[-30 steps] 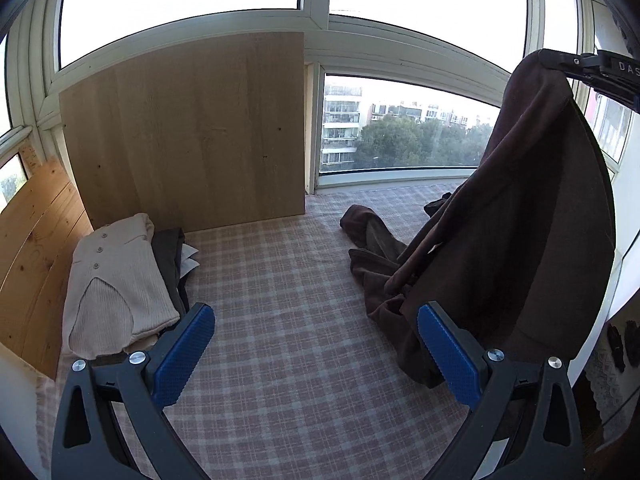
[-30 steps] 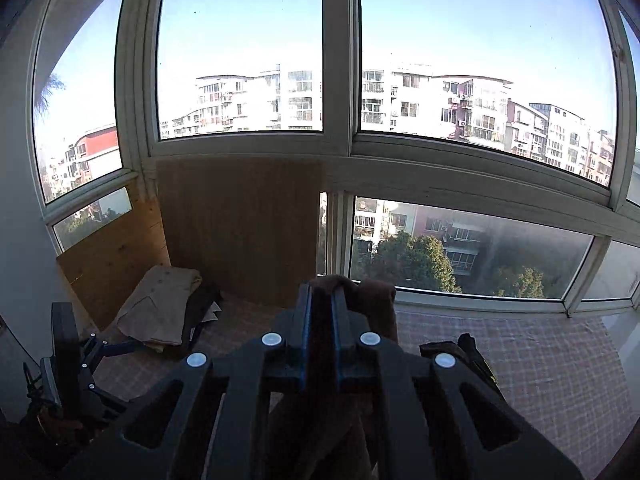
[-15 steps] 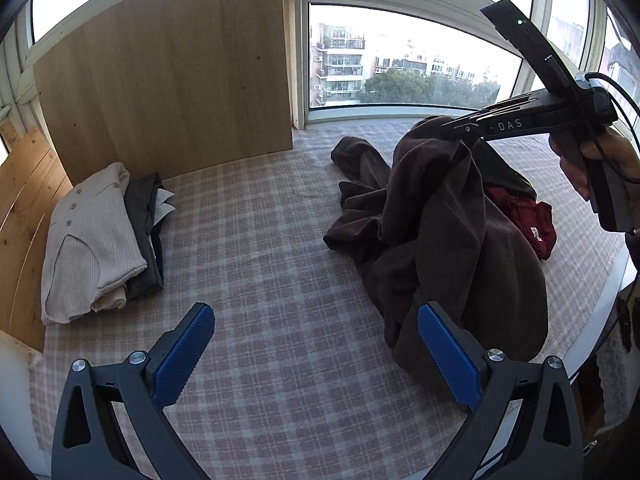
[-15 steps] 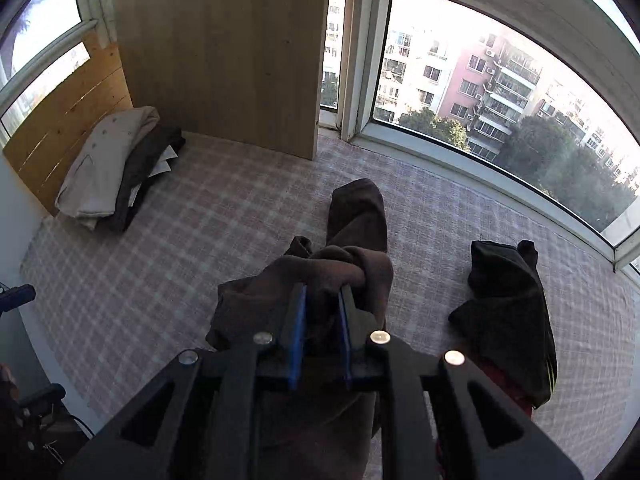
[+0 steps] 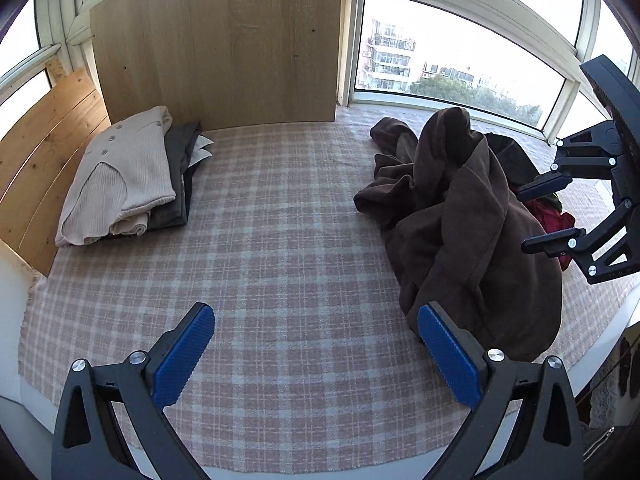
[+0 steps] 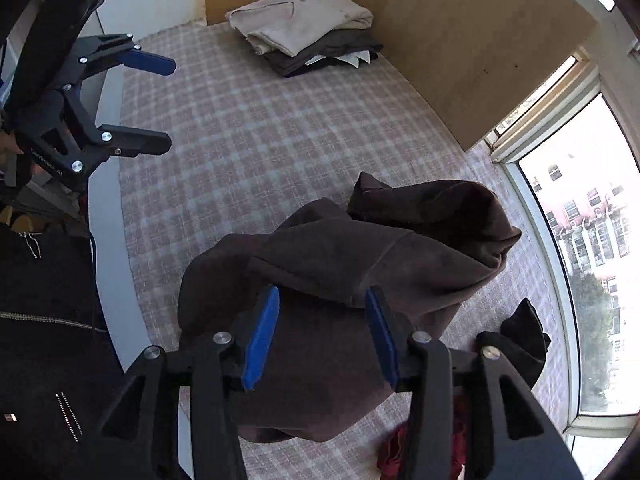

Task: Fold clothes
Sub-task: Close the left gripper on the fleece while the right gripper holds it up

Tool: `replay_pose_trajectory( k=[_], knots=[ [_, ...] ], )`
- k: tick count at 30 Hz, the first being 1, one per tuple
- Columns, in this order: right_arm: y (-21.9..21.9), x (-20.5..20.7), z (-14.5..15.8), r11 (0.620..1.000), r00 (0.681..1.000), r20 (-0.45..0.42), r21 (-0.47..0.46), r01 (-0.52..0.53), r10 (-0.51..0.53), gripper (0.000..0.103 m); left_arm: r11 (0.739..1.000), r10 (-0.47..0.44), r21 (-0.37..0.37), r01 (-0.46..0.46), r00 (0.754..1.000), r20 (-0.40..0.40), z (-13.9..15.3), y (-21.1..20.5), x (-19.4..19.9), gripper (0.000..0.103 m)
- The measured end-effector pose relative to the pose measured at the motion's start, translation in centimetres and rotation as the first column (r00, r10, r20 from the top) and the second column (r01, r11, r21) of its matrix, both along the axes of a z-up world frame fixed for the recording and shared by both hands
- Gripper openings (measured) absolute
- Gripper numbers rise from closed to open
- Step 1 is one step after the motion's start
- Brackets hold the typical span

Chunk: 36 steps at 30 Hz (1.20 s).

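Two or three garments sit folded in a stack [image 5: 128, 172] at the bed's [image 5: 280, 248] far left corner. The brown garment [image 5: 460, 220] lies crumpled near the right edge, unfolded, with dark [image 6: 516, 344] and red [image 5: 558, 220] pieces beyond. The right gripper [image 6: 320, 332] is opening just above it, gripping nothing; the left gripper [image 5: 316, 344] hangs wide, empty.

Bright window [image 5: 452, 68] daylight, blown-out sky, sharp focus, fisheye-bent edges

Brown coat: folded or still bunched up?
Bunched, not folded. The brown coat lies in a crumpled heap on the plaid cloth, sleeve trailing, unlike the folded stack by the wood panel.
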State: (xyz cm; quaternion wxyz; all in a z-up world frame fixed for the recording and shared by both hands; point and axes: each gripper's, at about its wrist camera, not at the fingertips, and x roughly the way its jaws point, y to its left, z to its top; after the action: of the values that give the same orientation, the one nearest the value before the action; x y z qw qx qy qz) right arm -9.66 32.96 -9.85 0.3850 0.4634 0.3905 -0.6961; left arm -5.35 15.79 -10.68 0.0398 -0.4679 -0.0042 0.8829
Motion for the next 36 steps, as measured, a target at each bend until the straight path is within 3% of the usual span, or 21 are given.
replay_pose_trajectory(
  k=[6, 10, 11, 12, 13, 15, 18, 20, 22, 26, 30, 33, 36],
  knots=[
    [-1.7, -0.4, -4.1, 0.973, 0.986, -0.033, 0.168, -0.158, 0.165, 0.044, 0.997, 0.083, 0.003, -0.083, 0.996, 0.023, -0.8, -0.4, 2.1, 0.103],
    [-2.4, -1.3, -6.8, 0.953, 0.976, -0.052, 0.231, -0.194, 0.211, 0.043, 0.992, 0.126, -0.002, -0.126, 0.991, 0.041, -1.3, -0.8, 3.0, 0.103],
    [-2.5, -1.6, -7.1, 0.956, 0.979, -0.054, 0.232, -0.179, 0.197, 0.027, 0.991, 0.132, -0.002, -0.132, 0.990, 0.042, -1.3, -0.8, 3.2, 0.103],
    [-2.5, -2.2, -7.1, 0.966, 0.986, -0.047, 0.213, -0.147, 0.161, 0.015, 0.990, 0.138, -0.003, -0.138, 0.990, 0.042, -1.3, -0.8, 3.3, 0.103],
    [-2.4, -2.8, -6.6, 0.979, 0.993, -0.024, 0.173, -0.108, 0.114, 0.010, 0.990, 0.142, -0.003, -0.142, 0.989, 0.042, -1.3, -0.9, 3.4, 0.103],
    [-2.0, -4.2, -4.6, 0.998, 0.999, 0.036, 0.054, -0.010, 0.008, 0.008, 0.989, 0.147, -0.007, -0.147, 0.988, 0.039, -1.2, -0.9, 3.4, 0.103],
    [-1.4, -5.9, -1.1, 0.987, 0.991, 0.071, -0.109, 0.122, -0.115, 0.007, 0.989, 0.147, 0.002, -0.148, 0.988, 0.039, -1.1, -0.9, 3.1, 0.103],
    [-0.8, -7.2, 1.5, 0.955, 0.979, 0.062, -0.214, 0.204, -0.195, 0.007, 0.991, 0.133, 0.011, -0.134, 0.990, 0.035, -0.8, -0.6, 2.7, 0.103],
    [0.3, -9.4, 4.1, 0.899, 0.953, 0.051, -0.318, 0.300, -0.300, 0.007, 0.994, 0.110, 0.013, -0.110, 0.994, 0.025, -0.3, 0.0, 2.1, 0.103],
    [5.0, -15.2, 7.5, 0.744, 0.842, 0.090, -0.426, 0.515, -0.532, 0.007, 0.999, 0.035, 0.026, -0.035, 0.999, 0.002, 0.6, 2.4, 0.7, 0.103],
    [9.9, -18.7, 7.6, 0.639, 0.745, 0.116, -0.439, 0.631, -0.656, 0.007, 0.998, -0.042, 0.054, 0.041, 0.999, 0.006, 0.4, 5.4, -1.9, 0.103],
    [12.6, -19.3, 6.6, 0.596, 0.708, 0.147, -0.439, 0.672, -0.690, 0.007, 0.986, -0.077, 0.152, 0.068, 0.995, 0.059, -0.9, 7.3, -3.9, 0.102],
    [13.8, -19.3, 5.5, 0.583, 0.692, 0.146, -0.432, 0.688, -0.707, 0.007, 0.956, -0.127, 0.281, 0.079, 0.980, 0.156, -3.2, 9.6, -5.3, 0.102]
  ],
)
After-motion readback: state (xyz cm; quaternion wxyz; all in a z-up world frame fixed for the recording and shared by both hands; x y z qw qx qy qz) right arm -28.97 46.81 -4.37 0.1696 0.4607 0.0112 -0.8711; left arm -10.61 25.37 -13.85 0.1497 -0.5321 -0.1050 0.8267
